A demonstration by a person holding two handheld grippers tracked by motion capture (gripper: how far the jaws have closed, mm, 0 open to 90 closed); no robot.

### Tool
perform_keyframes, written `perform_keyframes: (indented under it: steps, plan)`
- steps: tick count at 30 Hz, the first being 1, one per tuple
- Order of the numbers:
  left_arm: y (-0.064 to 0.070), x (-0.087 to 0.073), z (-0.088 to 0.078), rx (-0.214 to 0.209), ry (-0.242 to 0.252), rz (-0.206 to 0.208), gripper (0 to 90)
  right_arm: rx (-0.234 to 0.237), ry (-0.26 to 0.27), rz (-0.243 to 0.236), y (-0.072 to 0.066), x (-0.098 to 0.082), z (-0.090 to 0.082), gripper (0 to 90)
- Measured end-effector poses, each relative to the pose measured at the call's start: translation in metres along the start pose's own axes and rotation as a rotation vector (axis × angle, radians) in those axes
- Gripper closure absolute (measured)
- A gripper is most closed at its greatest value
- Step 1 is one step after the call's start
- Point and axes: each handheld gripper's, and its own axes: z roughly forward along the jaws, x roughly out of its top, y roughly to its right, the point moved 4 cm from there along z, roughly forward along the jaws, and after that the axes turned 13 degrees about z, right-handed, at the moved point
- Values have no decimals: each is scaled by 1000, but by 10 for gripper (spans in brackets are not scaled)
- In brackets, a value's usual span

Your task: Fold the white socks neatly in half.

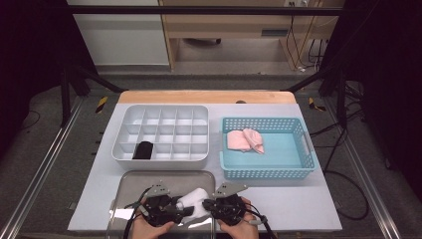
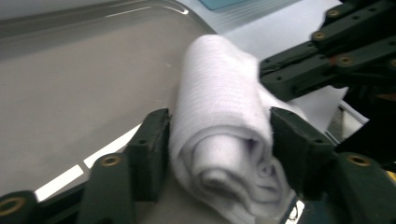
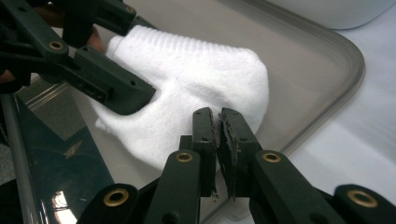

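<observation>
A rolled white sock (image 1: 196,200) lies on the metal tray (image 1: 149,181) at the table's near edge, between my two grippers. My left gripper (image 1: 186,209) is shut on the roll (image 2: 219,140), one pad pressed against each side of it. My right gripper (image 1: 206,205) comes in from the right with its jaws shut together (image 3: 217,126), and their tips rest against the sock's near edge (image 3: 196,88). I cannot tell whether any cloth is pinched between them. In the left gripper view, the right gripper (image 2: 268,74) meets the far side of the roll.
A white divided organizer (image 1: 161,107) stands behind the tray with a black sock (image 1: 144,150) in a front-left compartment. To its right, a blue basket (image 1: 268,173) holds pink cloth (image 1: 245,140). The tray's raised rim (image 3: 327,84) curves close to my right gripper.
</observation>
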Motion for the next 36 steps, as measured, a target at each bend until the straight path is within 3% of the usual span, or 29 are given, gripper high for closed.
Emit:
perform_keyframes:
  steps: [6,10,15,18,21,23,25,36]
  plan:
    - [2,1,-1,-18,9,-29,546,2,3,1,1,0,1,845]
    - [5,2,-3,-8,10,-23,636,3,1,6,1,0,0,837]
    - [6,7,-9,-1,33,-26,670,7,26,13,3,3,-5,754]
    - [8,12,-15,21,50,3,671,15,75,18,5,5,-13,711]
    - [8,19,-24,63,71,48,671,-9,134,19,10,7,-23,643]
    - [7,23,-29,79,83,66,671,-51,170,16,16,9,-33,612]
    - [6,25,-33,95,92,75,671,-60,191,26,20,10,-39,584]
    - [-10,35,-50,175,100,94,668,-176,245,68,52,1,-67,451]
